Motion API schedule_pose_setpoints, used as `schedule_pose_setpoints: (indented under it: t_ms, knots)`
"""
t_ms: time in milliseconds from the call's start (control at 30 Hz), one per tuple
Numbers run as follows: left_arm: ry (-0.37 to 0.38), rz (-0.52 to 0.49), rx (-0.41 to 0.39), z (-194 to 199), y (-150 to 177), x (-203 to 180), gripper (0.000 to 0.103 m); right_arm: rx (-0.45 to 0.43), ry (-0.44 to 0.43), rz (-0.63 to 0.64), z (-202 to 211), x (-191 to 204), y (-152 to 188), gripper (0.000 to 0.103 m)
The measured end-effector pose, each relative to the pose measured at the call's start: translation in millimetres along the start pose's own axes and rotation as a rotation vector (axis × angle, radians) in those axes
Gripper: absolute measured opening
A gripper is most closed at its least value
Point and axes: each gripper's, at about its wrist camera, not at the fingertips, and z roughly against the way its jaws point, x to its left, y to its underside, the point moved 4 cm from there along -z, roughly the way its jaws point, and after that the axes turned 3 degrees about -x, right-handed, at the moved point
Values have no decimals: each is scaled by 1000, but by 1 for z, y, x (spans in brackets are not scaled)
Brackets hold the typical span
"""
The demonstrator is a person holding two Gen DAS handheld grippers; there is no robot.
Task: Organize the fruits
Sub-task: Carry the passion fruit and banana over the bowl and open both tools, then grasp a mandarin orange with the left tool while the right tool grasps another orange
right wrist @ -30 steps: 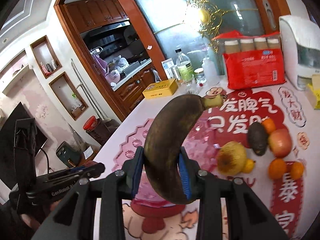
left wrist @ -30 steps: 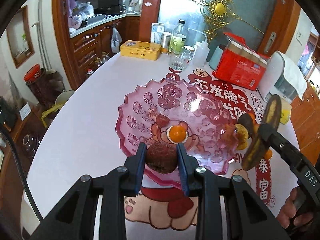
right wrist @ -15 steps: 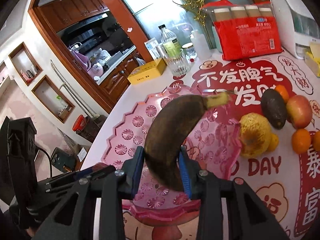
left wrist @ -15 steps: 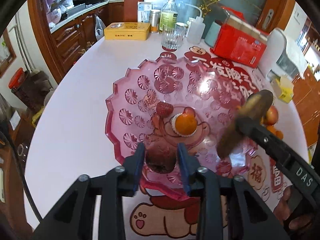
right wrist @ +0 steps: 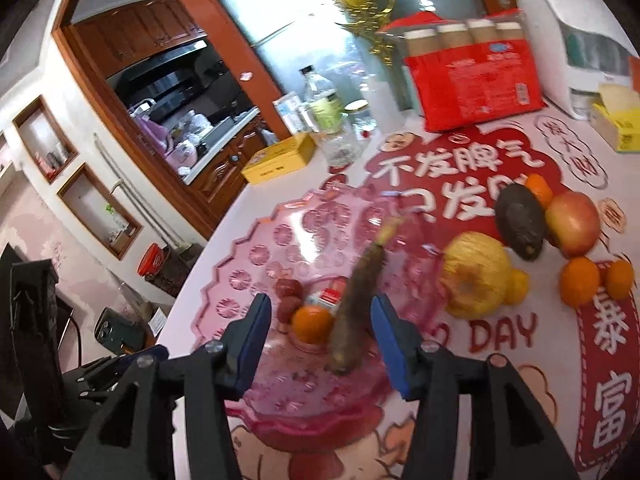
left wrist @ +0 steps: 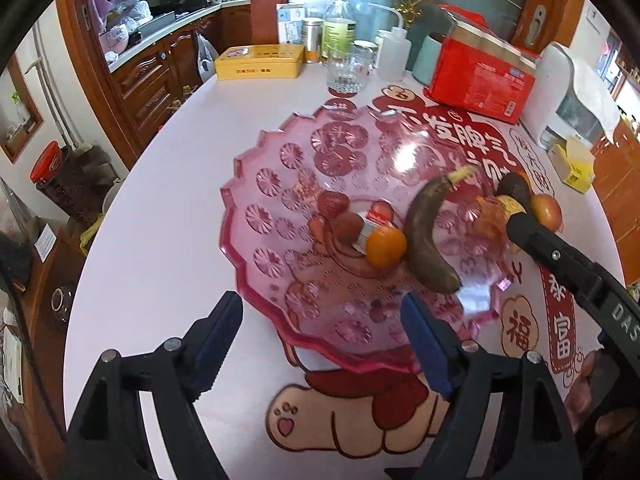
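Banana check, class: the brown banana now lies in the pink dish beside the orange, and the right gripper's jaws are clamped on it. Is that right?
Not quite. The banana does lie in the pink dish beside the orange, but the right gripper has its jaws open, apart from the fruit. The right wrist view shows this.

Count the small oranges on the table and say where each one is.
4. One orange in the pink bowl beside the banana; one behind the avocado; two in front of the apple. More may be hidden.

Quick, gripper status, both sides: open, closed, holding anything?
Left gripper: open, holding nothing.
Right gripper: open, holding nothing; banana lies on the pink plate between its fingers.
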Motion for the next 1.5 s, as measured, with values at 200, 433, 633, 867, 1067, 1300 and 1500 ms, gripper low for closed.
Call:
schedule_pose_setpoints:
  t_ms: [200,433,633,867,1067,1300,1500]
  knots:
    - [33,-58,-2,14,12,-30,80,-4,75,-42,21,-43,8,55]
    - [81,-149,12,22,19,-80,81,-7,181,-59,52,-100,19,55]
    - [127,-191,65,13,21,-129,81,27,242,-46,78,-146,27,55]
    - [154,-226,135,-3,27,-189,81,61,284,65,100,-177,31,55]
    - [161,-216,182,-20,21,-230,81,86,289,185,107,-195,25,55]
    - [156,-173,217,-45,-1,-264,81,98,277,367,104,-213,12,55]
    - [140,-141,243,-70,-18,-290,81,106,224,456,89,-229,-3,55]
